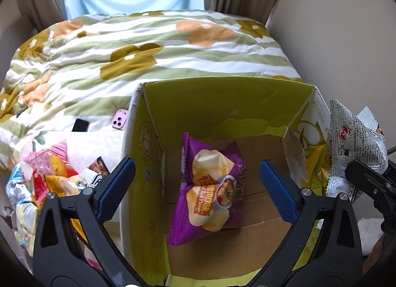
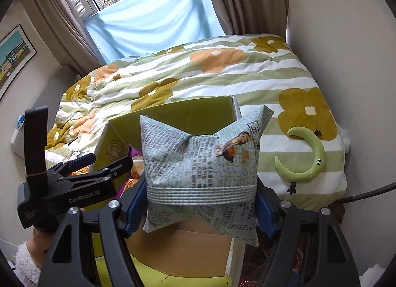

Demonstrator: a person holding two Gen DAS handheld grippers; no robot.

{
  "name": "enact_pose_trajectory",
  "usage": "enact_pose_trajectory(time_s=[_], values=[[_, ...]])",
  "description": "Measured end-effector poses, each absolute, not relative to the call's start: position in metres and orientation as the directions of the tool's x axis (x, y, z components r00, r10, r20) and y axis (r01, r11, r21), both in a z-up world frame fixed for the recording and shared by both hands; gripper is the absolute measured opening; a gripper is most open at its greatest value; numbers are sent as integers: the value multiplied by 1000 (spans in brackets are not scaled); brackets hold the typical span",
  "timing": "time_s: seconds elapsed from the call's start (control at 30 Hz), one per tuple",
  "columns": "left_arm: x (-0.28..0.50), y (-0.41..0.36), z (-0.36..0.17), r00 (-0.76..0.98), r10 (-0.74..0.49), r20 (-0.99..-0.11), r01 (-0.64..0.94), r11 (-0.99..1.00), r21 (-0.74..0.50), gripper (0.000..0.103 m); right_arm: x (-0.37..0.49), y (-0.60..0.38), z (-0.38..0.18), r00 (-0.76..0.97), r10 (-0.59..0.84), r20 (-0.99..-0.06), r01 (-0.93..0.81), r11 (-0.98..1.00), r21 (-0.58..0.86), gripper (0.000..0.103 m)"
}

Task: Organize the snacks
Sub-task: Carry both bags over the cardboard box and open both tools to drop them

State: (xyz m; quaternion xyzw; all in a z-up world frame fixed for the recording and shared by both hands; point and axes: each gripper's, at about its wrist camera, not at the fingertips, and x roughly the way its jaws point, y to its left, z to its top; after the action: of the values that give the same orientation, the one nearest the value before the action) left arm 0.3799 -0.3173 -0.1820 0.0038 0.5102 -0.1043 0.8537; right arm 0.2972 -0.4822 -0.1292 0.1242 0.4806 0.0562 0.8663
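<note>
Hovering over the open cardboard box (image 1: 250,104) on the bed (image 1: 153,47), the left gripper (image 1: 196,189) has its fingers spread wide and released, and nothing is pressed between them. Below them a purple snack bag (image 1: 210,195) lies on the box's brown floor, leaning slightly. The right gripper (image 2: 199,209) has its fingers clenched on a newspaper-print snack bag (image 2: 200,163), held above the box's near right corner. More mixed snack packets (image 1: 49,178) sit heaped just left of the box. A pink phone (image 1: 120,119) and a dark phone (image 1: 80,125) lie on the floral quilt beside it.
</note>
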Motion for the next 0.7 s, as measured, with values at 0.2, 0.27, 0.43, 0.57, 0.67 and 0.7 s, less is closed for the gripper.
enact_pose_trajectory(time_s=[0.2,0.27,0.43,0.57,0.67,0.7], values=[[358,-301,-162,490,-145,-860,191,980,-56,99,302,-480,-124,539,220,-813,12,963,269,72],[350,-296,-155,496,-145,-856,192,980,-55,100,305,-476,-119,550,219,-806,3,964,264,72],[334,-283,-140,524,-133,-841,189,981,-37,99,320,-462,-114,560,238,-794,-32,963,266,73],[329,-275,-135,539,-108,-836,176,984,-13,99,335,-450,-118,558,246,-793,-63,965,256,75],[324,-269,-133,542,-104,-834,170,985,-13,99,345,-445,-128,541,238,-806,-71,969,239,84],[322,-269,-133,542,-101,-834,170,985,-9,99,348,-445,-133,535,237,-811,-68,969,238,89]])
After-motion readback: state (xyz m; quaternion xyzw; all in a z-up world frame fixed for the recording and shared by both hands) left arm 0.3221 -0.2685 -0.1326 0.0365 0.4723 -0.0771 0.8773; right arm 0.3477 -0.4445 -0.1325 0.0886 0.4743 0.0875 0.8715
